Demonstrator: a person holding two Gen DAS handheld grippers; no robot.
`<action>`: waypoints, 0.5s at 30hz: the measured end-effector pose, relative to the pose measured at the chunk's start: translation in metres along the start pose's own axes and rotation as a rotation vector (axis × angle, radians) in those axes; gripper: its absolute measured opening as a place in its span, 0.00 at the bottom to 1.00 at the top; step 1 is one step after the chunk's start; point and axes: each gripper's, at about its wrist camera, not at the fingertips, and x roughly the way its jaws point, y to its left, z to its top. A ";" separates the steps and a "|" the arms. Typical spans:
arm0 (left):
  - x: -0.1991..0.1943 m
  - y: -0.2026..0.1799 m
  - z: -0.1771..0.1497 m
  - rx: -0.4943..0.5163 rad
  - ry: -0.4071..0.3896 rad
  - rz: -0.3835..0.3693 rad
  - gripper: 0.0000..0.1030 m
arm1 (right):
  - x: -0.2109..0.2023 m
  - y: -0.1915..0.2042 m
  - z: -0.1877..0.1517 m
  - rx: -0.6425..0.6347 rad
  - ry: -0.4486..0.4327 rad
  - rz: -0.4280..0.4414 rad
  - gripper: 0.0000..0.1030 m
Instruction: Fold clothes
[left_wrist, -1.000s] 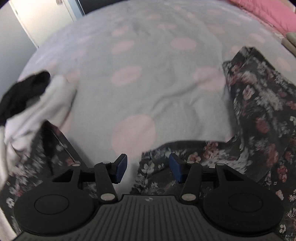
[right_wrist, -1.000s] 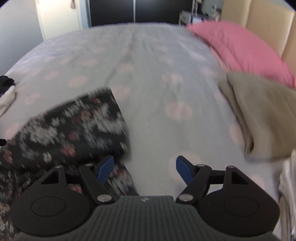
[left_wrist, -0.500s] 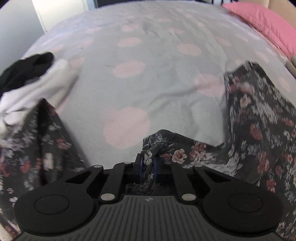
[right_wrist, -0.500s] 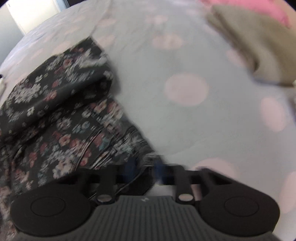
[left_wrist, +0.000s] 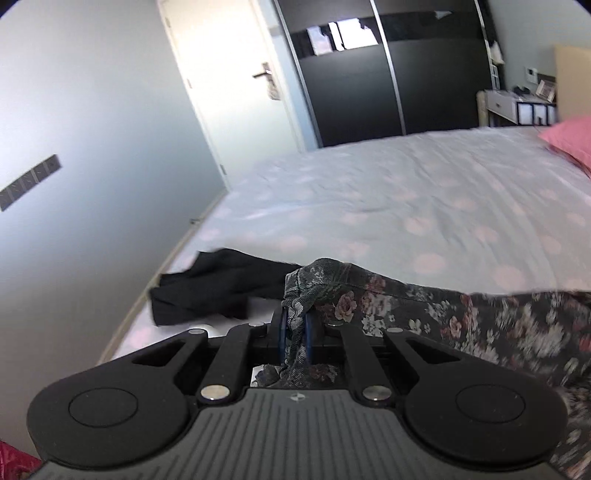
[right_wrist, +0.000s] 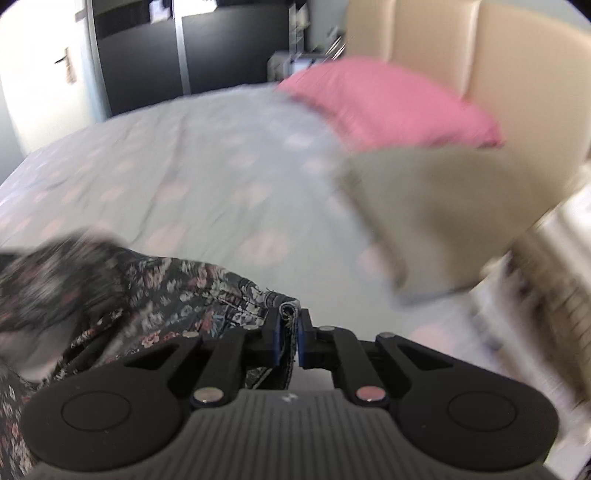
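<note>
Bed (left_wrist: 424, 192): covered by a pale grey sheet with faint pink spots, lightly wrinkled.
Black garment (left_wrist: 210, 288): crumpled on the sheet near the bed's edge by the wall.
Pink pillow (right_wrist: 388, 107): at the head end, against the beige headboard (right_wrist: 517, 74).
Folded beige cloth (right_wrist: 443, 206): lies just beside the pillow.

Dark floral garment (left_wrist: 461, 317), pinched (both ends), lifted
</note>
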 end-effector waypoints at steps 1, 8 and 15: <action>-0.002 0.008 0.003 -0.001 -0.006 0.022 0.07 | 0.000 -0.009 0.010 0.007 -0.004 -0.022 0.09; 0.015 0.031 0.007 0.013 0.001 0.121 0.07 | 0.021 -0.048 0.064 0.008 0.015 -0.124 0.09; 0.065 0.025 0.007 0.091 0.045 0.191 0.08 | 0.079 -0.025 0.106 -0.192 0.002 -0.229 0.09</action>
